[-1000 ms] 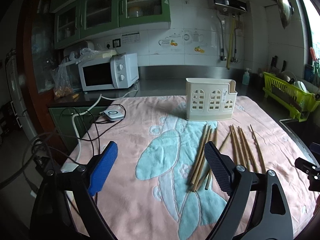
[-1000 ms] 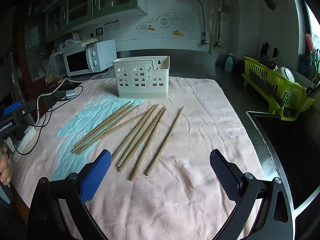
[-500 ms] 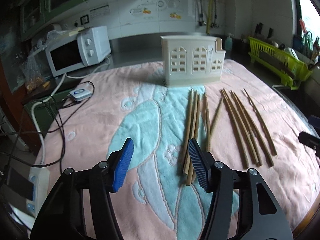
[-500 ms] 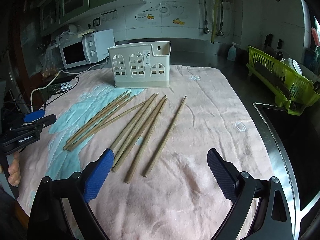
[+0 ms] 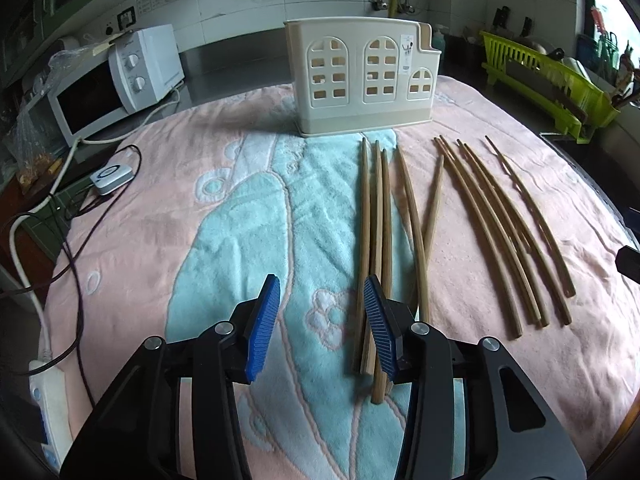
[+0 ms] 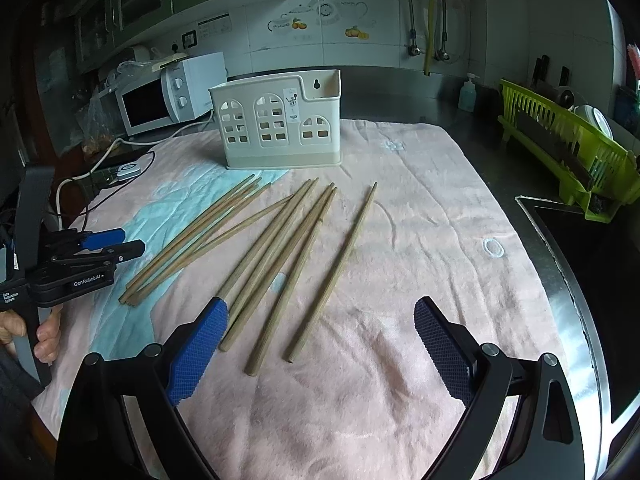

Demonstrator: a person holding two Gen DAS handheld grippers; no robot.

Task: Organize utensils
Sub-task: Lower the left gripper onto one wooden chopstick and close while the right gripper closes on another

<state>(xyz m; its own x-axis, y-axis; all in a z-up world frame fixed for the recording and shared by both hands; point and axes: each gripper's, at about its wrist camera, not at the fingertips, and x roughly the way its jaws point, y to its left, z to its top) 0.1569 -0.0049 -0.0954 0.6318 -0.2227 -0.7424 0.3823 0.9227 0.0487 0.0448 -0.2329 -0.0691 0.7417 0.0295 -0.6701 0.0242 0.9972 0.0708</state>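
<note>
Ten long wooden chopsticks (image 6: pixel 280 248) lie loose on the pink-and-teal towel (image 6: pixel 400 420) covering the table, fanned out just in front of the cream plastic utensil holder with arched cut-outs (image 6: pixel 280 132), which stands upright toward the far edge and looks empty from here.

The left gripper (image 5: pixel 322 322) hangs low near the near edge, its blue-padded fingers (image 5: pixel 262 322) closing with only towel between them. The left-hand bundle of chopsticks (image 5: pixel 374 240) sits just outside its right finger, partly under it. If the fingers keep closing there, they will probably pinch terry cloth or nudge the bundle askew instead of gripping it.

The right gripper (image 6: pixel 320 352) has its fingers spread wide around the near ends of the right-hand chopsticks (image 6: pixel 332 272), touching none. Closing on several at once risks some rolling free on the soft towel.
</note>
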